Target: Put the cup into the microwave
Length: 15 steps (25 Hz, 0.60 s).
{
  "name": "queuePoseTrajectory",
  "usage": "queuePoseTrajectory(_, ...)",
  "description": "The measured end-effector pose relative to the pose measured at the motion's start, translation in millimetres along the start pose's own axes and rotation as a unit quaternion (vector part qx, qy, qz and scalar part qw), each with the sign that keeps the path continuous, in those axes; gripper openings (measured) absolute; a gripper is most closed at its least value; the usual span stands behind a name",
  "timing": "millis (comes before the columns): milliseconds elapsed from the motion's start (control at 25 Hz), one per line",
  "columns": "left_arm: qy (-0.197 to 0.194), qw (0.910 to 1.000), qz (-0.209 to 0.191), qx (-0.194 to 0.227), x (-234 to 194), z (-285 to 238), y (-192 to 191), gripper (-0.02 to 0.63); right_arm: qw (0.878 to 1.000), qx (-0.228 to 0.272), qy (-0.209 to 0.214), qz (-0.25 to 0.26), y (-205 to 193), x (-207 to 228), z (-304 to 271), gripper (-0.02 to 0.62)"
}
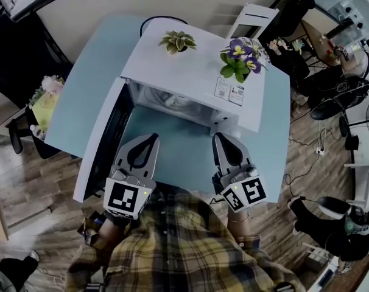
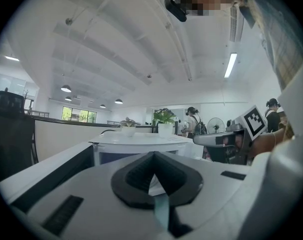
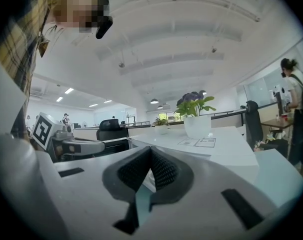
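Open-plan office; a pale blue table [image 1: 81, 102] carries a white microwave [image 1: 190, 66] with its door [image 1: 102, 142] swung wide to the left. A small succulent [image 1: 178, 41] and a purple-flowered plant [image 1: 239, 56] stand on its top. The left gripper [image 1: 153, 140] and right gripper [image 1: 220, 137] are held level near the person's plaid shirt [image 1: 184, 248], in front of the oven. Each has its jaws clenched tip to tip on nothing.

No cup can be identified with certainty. A pale shape in the cavity [image 1: 172, 99] may be one or may be the oven's own fitting; this cannot be told. A cup would probably be light, rigid, smooth-walled and breakable. It is best pinched across the rim wall, or at a handle if present, and kept upright.
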<state>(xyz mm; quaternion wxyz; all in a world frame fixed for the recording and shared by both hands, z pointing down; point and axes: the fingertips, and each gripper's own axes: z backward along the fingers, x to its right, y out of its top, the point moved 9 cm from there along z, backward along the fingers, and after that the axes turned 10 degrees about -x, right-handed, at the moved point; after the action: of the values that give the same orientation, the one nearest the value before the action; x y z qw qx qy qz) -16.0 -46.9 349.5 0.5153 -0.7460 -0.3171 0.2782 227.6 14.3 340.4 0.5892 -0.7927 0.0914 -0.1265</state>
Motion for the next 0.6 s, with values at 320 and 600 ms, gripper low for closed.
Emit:
queuePoseTrajectory(320, 0.007, 1.0, 0.002, -0.002, -1.1, 0.2, 1.2, -0.008, 1.0, -0.003, 0.0, -0.005, -1.9, 0.9, -1.8, 0.002)
queuePoseTrajectory(600, 0.01, 0.9999, 0.002, -0.008, -1.2, 0.4, 2.5, -0.008, 1.0, -0.001, 0.006, -0.007, -3.0, 1.9, -4.3, 0.002)
